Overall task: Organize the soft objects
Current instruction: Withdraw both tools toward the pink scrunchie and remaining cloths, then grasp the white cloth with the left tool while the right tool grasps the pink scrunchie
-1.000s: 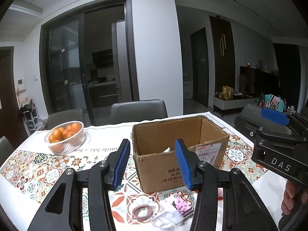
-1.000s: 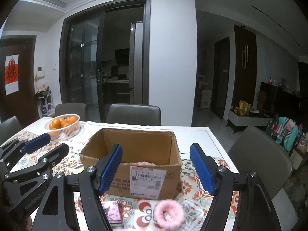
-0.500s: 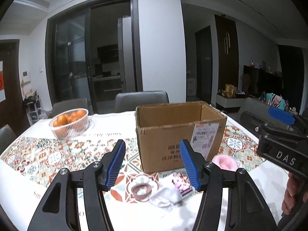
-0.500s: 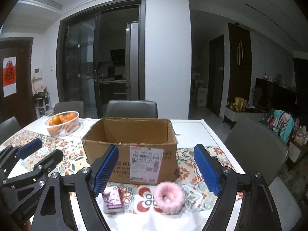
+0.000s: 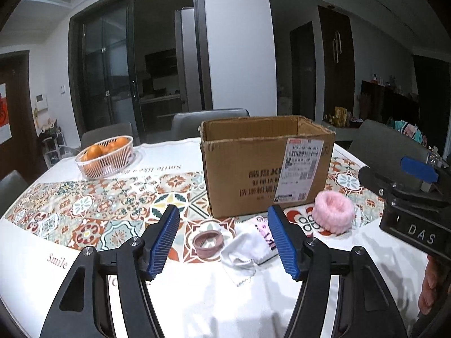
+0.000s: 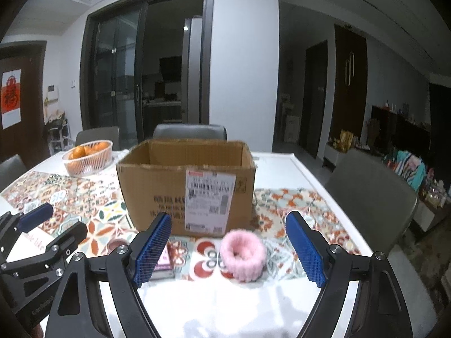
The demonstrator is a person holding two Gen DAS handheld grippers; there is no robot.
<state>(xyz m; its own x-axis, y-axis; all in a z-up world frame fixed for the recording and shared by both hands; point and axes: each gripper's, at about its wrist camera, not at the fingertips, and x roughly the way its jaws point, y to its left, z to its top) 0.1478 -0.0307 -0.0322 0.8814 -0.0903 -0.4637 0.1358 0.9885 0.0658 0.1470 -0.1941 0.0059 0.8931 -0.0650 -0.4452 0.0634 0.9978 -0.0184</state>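
Standing mid-table [image 5: 197, 304]: open brown cardboard box [image 5: 265, 166]. Near it, right to left: fluffy pink ring-shaped scrunchie [image 5: 334, 215], crumpled white cloth [image 5: 243, 250], mauve band [image 5: 208, 242]. Left gripper [image 5: 225, 242] and right gripper [image 6: 229, 250] hovered spread, empty.

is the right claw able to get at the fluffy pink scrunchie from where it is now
Probably yes: the right claw is open, and the fluffy pink scrunchie lies on the table just ahead between its fingers, nothing lying between them; the cardboard box stands behind it.
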